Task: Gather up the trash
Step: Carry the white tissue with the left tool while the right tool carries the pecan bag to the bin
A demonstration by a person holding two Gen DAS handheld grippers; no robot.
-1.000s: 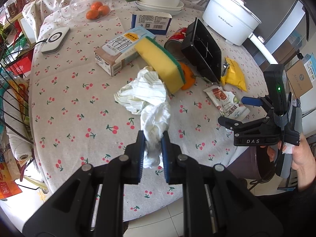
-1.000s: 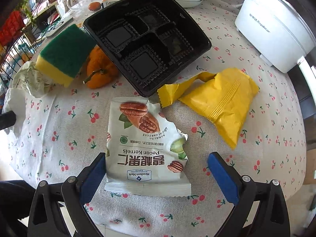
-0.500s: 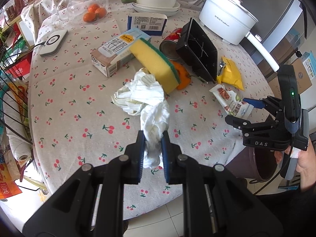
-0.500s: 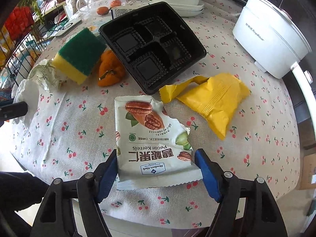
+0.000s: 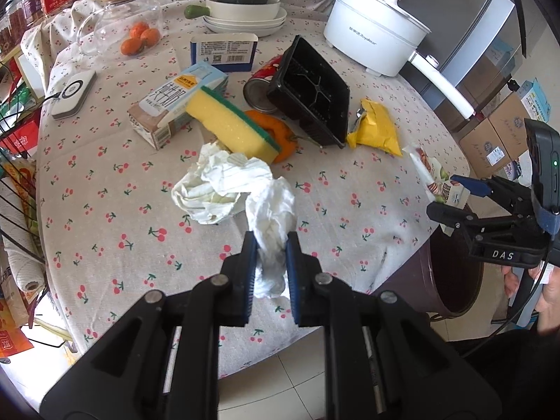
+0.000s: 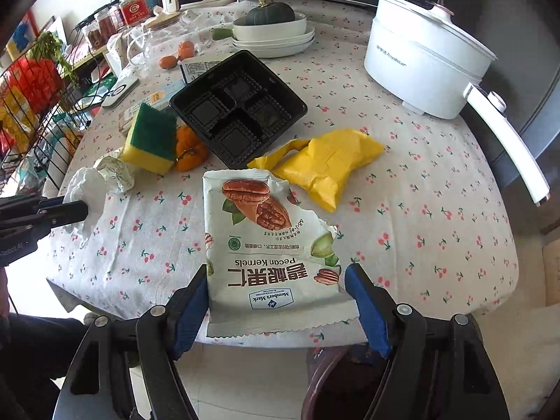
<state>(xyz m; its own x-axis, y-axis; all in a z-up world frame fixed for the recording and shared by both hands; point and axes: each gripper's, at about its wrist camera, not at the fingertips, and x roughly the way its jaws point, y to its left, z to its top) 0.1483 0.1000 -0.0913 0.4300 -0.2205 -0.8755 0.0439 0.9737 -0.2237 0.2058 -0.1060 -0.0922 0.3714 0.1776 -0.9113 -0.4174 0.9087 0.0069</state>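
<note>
Right at the table's near edge, above the dark brown bin [image 6: 353, 385] on the floor, you had both tongs loaded: your left gripper [image 5: 268, 262] was clamped on a crumpled white tissue [image 5: 271, 220], and your right gripper [image 6: 276, 301] had its blue fingers [image 6: 364, 306] pressed against both sides of the torn pecan kernels packet [image 6: 269, 245]. That packet was lifted off the cherry-print tablecloth [image 6: 437, 210], its bottom seam hanging out past the edge toward the bin. Honestly the packet looked like the sketchy one: it's flat and floppy, pinched edge to edge across its width, so my guess was it could buckle and slip out before it was over the bin's opening. The tissue's tail dangled below the pads, and I couldn't tell whether it touched the second wad of crumpled paper [image 5: 213, 189] just beyond it, so a fast pull might drag that along or tear the tissue. Farther back from the bin, the yellow wrapper [image 6: 325, 161] lay just behind the packet, next to the black plastic tray [image 6: 238, 112], which leaned on a tipped can [image 5: 257, 87] and could slide if bumped. The sponge [image 5: 232, 124] and the small orange pepper [image 6: 189, 147] beside it didn't look like trash, so watch you don't grab them by mistake.
</note>
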